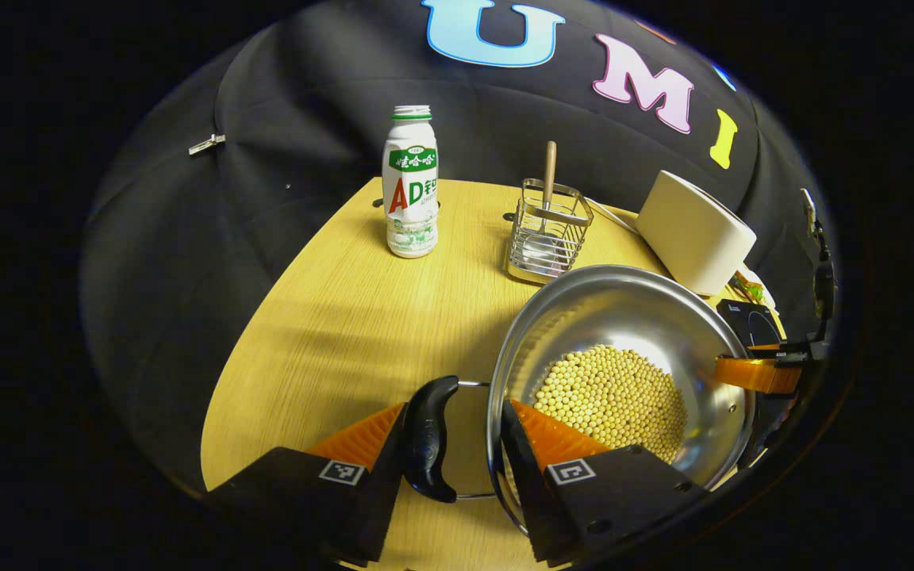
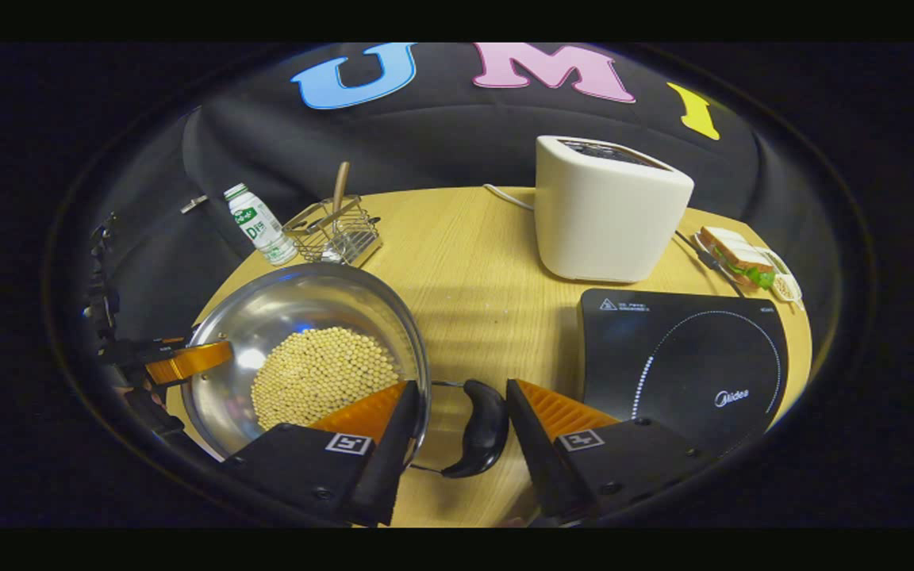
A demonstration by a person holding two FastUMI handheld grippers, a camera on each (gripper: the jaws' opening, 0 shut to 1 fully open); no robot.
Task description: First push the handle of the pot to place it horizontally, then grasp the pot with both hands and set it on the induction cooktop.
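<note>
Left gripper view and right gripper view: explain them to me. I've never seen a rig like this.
There is no robot here. A person holds a two-finger tool in each hand, and a camera rides on each tool, looking forward along its fingers.

The left gripper view shows the left gripper at the bottom. Its fingers straddle one black handle and the rim of a steel pot holding yellow beans.

The right gripper view shows the right gripper straddling the opposite handle the same way. I cannot tell whether either one is squeezing.

On the wooden table stand a bottle, a wire basket, a toaster, a sandwich and the induction cooktop, beside the pot.
</note>
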